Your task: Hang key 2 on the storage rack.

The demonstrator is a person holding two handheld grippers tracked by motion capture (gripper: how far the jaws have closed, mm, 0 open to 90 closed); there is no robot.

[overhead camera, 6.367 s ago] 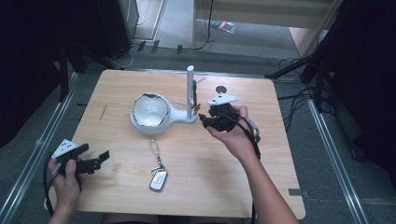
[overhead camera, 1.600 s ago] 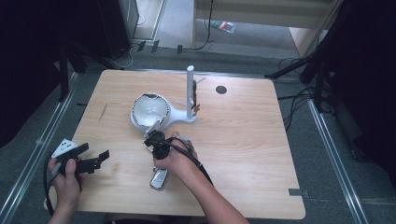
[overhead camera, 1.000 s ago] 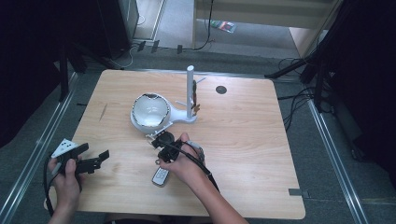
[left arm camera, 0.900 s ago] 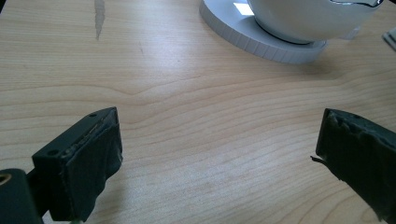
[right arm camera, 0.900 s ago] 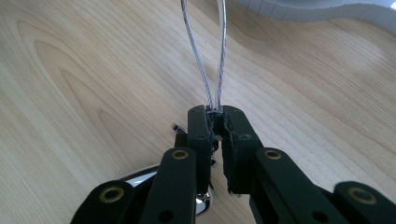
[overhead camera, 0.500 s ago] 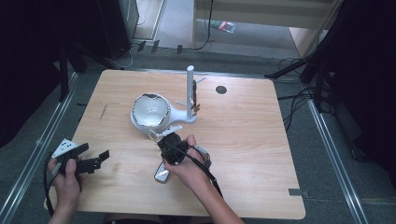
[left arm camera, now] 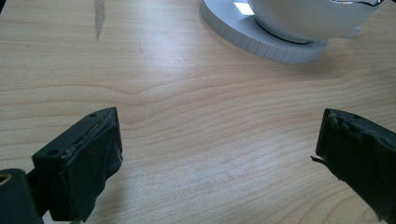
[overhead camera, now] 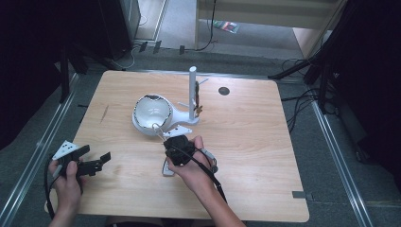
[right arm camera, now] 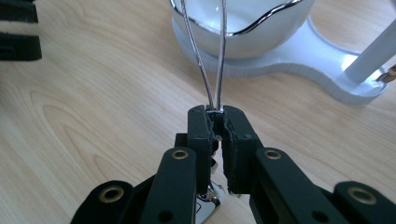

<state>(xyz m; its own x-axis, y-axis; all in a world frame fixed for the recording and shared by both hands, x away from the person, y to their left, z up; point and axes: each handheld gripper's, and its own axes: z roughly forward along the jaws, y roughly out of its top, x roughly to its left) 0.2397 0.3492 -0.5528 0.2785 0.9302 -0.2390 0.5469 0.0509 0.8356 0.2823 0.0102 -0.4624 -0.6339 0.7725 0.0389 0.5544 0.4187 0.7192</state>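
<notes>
A silver and black key fob (overhead camera: 168,168) lies on the wooden table, just in front of a white stand with a bowl (overhead camera: 152,111) and an upright post (overhead camera: 192,92). Its thin wire loop (right arm camera: 212,60) rises toward the bowl's rim. My right gripper (overhead camera: 173,142) (right arm camera: 215,119) is shut on the base of that loop, with the fob's chrome end (right arm camera: 211,196) hanging under the jaws. At the table's front left my left gripper (overhead camera: 97,161) (left arm camera: 219,149) is held open over bare wood, nothing between its fingers.
A small black disc (overhead camera: 223,90) sits at the back right of the table (overhead camera: 265,156). The stand's round white base (left arm camera: 261,39) lies ahead of the left gripper. A small brown item hangs on the post (overhead camera: 198,109). Floor rails run along both table sides.
My right gripper came from beside the post down to the key fob and shut on its wire loop. The fob has shifted slightly toward the bowl. The left gripper has stayed put.
</notes>
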